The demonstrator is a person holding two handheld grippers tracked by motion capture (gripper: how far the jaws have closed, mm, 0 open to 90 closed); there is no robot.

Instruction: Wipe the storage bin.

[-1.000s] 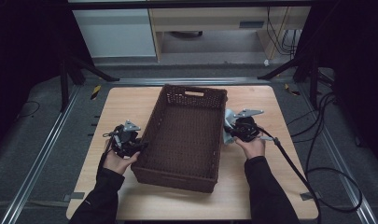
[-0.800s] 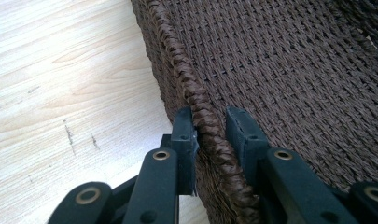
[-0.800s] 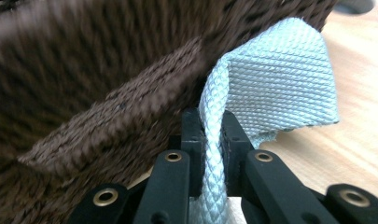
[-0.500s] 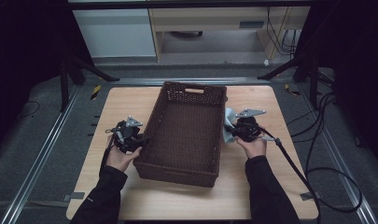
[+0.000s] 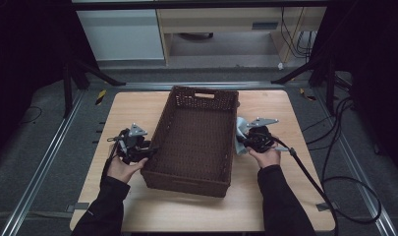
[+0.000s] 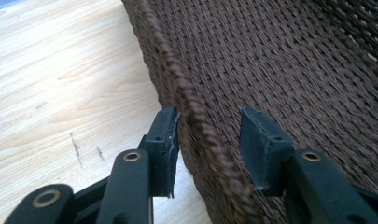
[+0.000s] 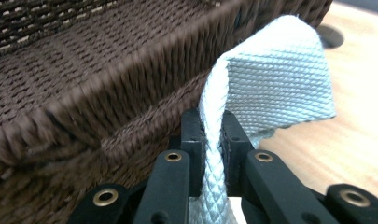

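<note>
1. The table (image 5: pixel 137 216) is the biggest thing I have under me: pale wood, with my two forearms coming in from its near edge.
2. The brown woven basket (image 5: pixel 196 137) lies lengthwise down the middle of the table, a slot handle in its far end wall. It sits between my two grippers.
3. My left gripper (image 5: pixel 150 151) is at the basket's left wall, near the front corner. In the left gripper view I see the braided rim (image 6: pixel 196 121) running up between the jaws: the outer pad sits just beside it, the inner pad stands apart over the inside weave. The jaws have just been opening and now stand spread about the rim, not pressing it.
4. My right gripper (image 5: pixel 241 141) is just beside the basket's right wall.
5. The pale blue-grey cloth (image 7: pixel 280 79) is pinched in the right gripper's jaws, which are closed tight on a fold of it; the rest rises and flops over above the pads, next to the basket's outer wall.
</note>
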